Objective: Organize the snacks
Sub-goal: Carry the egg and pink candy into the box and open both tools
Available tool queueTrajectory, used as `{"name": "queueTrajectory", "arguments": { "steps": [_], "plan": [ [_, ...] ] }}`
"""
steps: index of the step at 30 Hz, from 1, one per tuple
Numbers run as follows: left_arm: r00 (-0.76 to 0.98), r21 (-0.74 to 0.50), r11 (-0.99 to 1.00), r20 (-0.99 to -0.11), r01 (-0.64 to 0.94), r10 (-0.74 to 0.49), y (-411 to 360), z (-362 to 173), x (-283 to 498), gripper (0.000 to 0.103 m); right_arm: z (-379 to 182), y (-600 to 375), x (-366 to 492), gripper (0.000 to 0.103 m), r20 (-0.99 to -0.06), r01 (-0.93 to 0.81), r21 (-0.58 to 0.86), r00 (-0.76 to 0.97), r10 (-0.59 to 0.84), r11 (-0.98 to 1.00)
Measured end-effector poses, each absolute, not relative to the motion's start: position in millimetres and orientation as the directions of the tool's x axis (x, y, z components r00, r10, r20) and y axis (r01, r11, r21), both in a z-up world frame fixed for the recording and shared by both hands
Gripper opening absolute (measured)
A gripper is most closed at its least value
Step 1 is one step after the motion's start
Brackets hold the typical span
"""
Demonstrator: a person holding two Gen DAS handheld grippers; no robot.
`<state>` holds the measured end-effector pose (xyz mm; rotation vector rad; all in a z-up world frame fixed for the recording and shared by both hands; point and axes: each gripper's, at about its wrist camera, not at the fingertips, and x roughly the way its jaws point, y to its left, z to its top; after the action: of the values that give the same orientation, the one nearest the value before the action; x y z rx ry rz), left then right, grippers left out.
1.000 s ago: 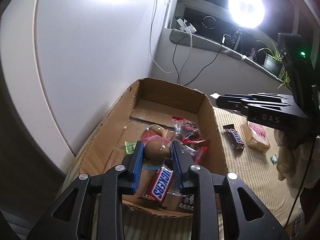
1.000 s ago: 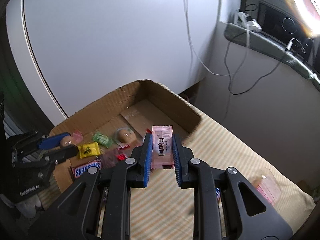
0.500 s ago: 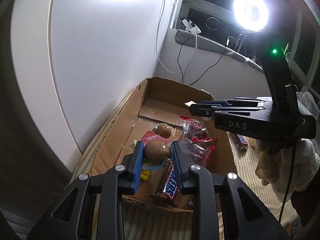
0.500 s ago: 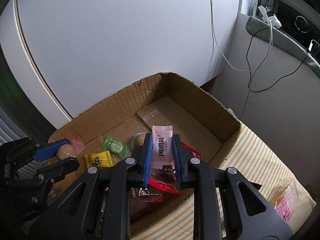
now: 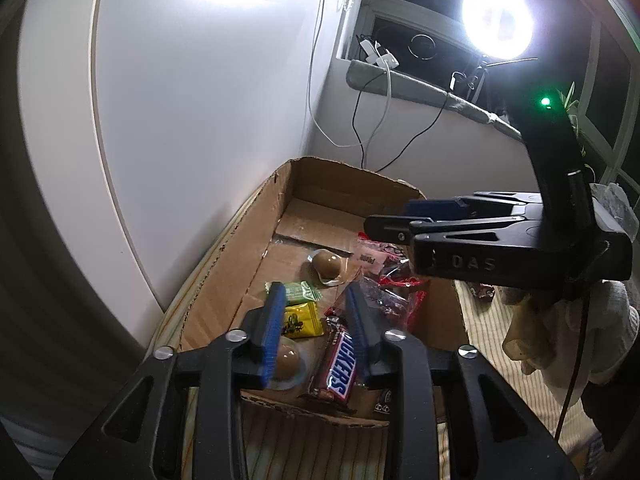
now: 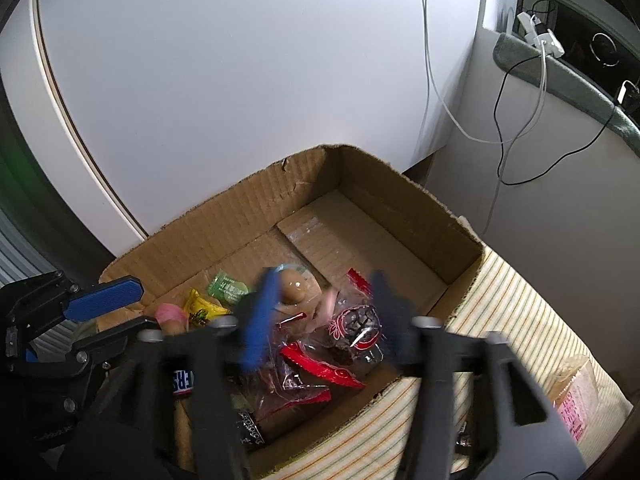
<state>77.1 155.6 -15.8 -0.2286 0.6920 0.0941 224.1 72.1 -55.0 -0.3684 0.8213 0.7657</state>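
Striped cloth surface (image 6: 516, 312) carries cardboard box (image 6: 400, 200) pushed to far edge by wall. Pink-printed snack pack (image 6: 572, 396) lies directly on cloth near right edge; small dark wrapper (image 5: 482, 292) beside box.

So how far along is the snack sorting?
Done: most snacks lie in the cardboard box, including the Snickers bar, the yellow candy and a brown jelly cup. In hand: nothing; the left gripper and right gripper are open over the box. Left: a pink pack lying on the striped cloth outside it.
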Motion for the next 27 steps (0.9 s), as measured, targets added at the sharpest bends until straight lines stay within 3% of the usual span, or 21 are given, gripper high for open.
{"name": "queueTrajectory", "arguments": {
  "steps": [3,7,11,27],
  "plan": [
    [0.768,-0.171,0.971,-0.64,-0.167,0.019,154.9,-14.4,75.4,0.056,-49.7,68.6,221.6,0.076,-0.756,-0.727,-0.019,0.46,0.466,0.686],
    [0.767,-0.157,0.973,-0.641,-0.168,0.029,151.9,-11.5,73.7,0.068,-42.1,62.8,218.4,0.084,-0.743,-0.719,-0.024,0.478,0.468,0.695],
    [0.77,-0.152,0.974,-0.637,-0.166,0.032,147.7,-8.0,70.5,0.069,-35.9,56.6,214.1,0.089,-0.737,-0.713,-0.031,0.489,0.466,0.7],
    [0.793,-0.13,0.985,-0.61,-0.109,0.007,111.6,11.5,58.1,0.069,-11.2,-3.4,188.7,0.089,-0.692,-0.677,-0.03,0.545,0.473,0.736]
  ]
}}
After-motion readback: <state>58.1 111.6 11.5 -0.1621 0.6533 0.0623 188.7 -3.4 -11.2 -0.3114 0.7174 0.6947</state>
